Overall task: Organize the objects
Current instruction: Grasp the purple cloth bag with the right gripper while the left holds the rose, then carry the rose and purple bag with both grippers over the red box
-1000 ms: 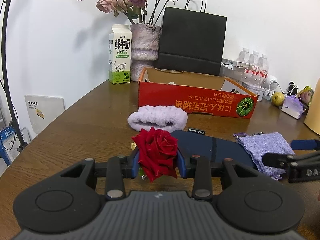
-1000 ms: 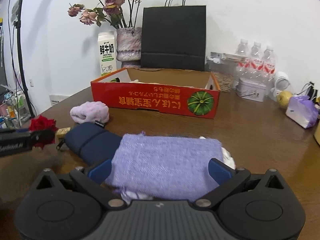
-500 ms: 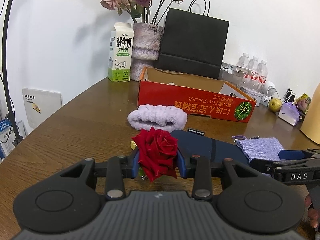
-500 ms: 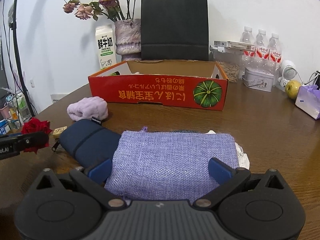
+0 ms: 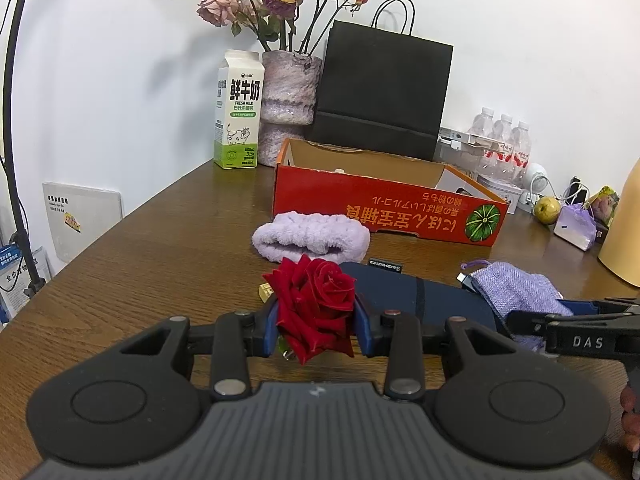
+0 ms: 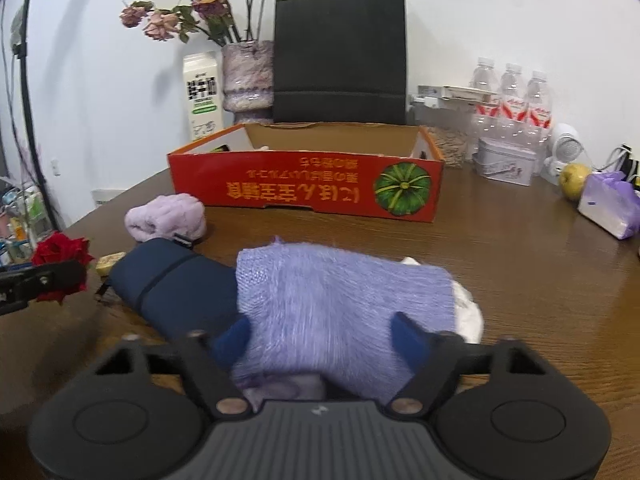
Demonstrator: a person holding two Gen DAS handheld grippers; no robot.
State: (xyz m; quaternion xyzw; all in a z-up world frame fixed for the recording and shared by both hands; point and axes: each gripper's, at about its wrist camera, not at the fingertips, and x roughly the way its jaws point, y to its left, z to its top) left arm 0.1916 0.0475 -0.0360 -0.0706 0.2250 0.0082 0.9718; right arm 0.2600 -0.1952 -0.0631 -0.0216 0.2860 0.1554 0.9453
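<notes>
A red rose (image 5: 316,300) sits pinched between the blue pads of my left gripper (image 5: 316,326), which is shut on it just above the wooden table; the rose (image 6: 60,252) also shows at the far left of the right wrist view. My right gripper (image 6: 322,338) is closing its jaws on a purple woven pouch (image 6: 340,288), and both pads press into its bunched sides. Under the pouch lie a navy case (image 6: 172,284) and something white (image 6: 468,312). A rolled lilac towel (image 5: 312,236) lies before the open red cardboard box (image 5: 384,208).
A milk carton (image 5: 240,112), a vase of dried roses (image 5: 290,100) and a black paper bag (image 5: 384,92) stand behind the box. Water bottles (image 6: 512,92), a tin (image 6: 506,162), a yellow-green fruit (image 6: 574,180) and a purple pack (image 6: 608,208) fill the back right. A small yellow item (image 5: 265,291) lies by the case.
The right gripper's fingers have come inward and now squeeze the purple pouch, which bulges up between them. The left gripper still holds the rose in the same place.
</notes>
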